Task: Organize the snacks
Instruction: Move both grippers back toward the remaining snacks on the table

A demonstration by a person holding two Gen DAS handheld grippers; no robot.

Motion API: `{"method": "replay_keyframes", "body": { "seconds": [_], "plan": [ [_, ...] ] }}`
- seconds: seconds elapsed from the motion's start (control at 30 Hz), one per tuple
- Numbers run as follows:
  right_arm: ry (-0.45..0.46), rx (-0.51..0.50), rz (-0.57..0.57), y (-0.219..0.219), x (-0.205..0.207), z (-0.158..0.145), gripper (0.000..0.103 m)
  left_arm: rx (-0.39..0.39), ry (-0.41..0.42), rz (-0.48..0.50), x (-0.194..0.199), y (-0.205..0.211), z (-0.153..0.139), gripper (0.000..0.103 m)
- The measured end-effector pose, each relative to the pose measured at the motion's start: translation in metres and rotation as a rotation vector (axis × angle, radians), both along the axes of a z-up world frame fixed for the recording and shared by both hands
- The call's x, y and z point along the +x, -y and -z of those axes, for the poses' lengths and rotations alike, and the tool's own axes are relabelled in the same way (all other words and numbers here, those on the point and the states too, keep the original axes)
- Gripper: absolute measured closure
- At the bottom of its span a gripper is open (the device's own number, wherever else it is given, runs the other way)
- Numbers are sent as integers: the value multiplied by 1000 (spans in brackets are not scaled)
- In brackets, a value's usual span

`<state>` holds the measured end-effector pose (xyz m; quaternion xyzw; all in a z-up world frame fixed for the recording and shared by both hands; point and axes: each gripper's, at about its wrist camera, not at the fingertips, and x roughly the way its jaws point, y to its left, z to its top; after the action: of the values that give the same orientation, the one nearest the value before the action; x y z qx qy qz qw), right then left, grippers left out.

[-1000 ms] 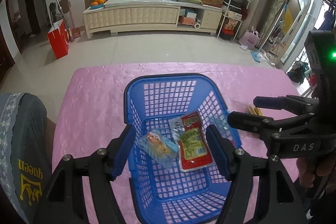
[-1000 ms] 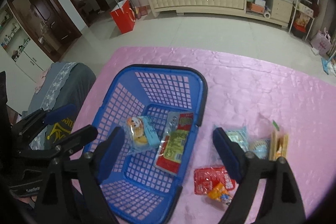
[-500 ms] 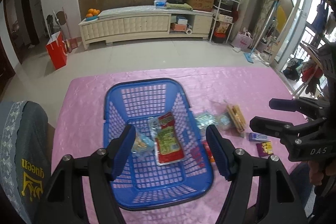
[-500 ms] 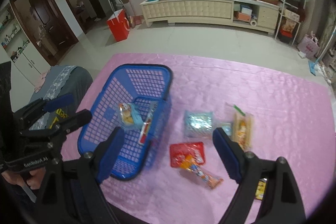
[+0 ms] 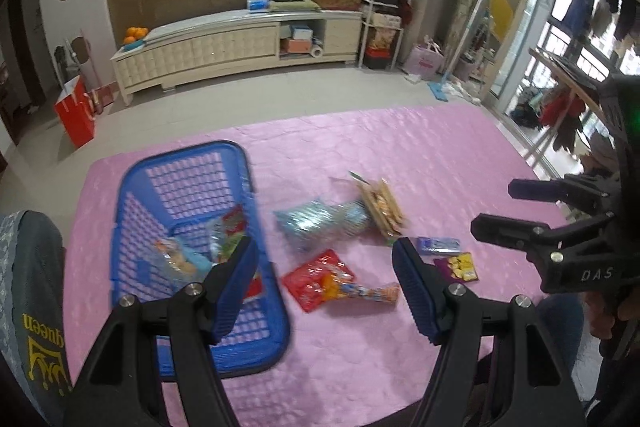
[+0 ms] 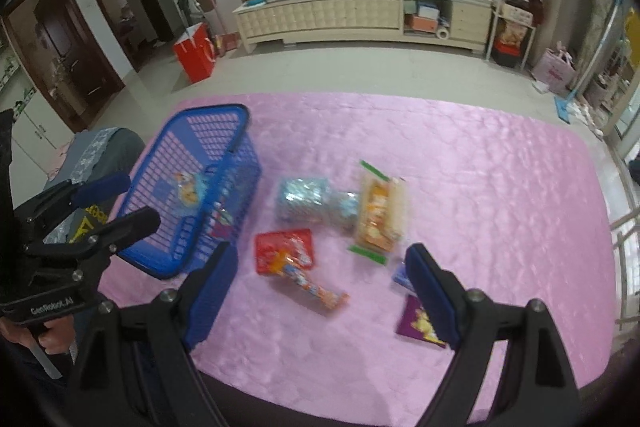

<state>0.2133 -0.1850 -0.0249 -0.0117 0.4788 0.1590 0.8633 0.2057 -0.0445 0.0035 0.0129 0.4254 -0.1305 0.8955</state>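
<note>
- Snacks (image 5: 320, 277): loose packets on the pink table (image 5: 440, 155), just right of the blue basket (image 5: 240, 155); some already lie inside.
- Handling, judged: light, crinkly, slippery film wrappers; best pinched at a sealed edge.
- Appearance: red pouch, silver-blue bags (image 6: 304, 199), clear biscuit tray (image 6: 380, 215), purple sachet (image 5: 460, 267).
- Left gripper (image 5: 324, 283): jaws apart, empty.
- Right gripper (image 6: 320, 291): jaws apart, empty.

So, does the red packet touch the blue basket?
Apart. The right wrist view shows pink cloth between the red packet and the blue basket.
</note>
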Motion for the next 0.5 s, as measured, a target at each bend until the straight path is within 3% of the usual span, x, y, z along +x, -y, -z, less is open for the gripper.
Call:
{"method": "replay_keyframes", "body": {
  "seconds": [0.27,0.5],
  "plan": [
    [-34,-23,50,51,-6,28,14,-17,-58,41,0,56,29,36],
    [-92,-11,75,86,-4,64,14,-10,-142,-12,7,87,73,36]
  ]
}}
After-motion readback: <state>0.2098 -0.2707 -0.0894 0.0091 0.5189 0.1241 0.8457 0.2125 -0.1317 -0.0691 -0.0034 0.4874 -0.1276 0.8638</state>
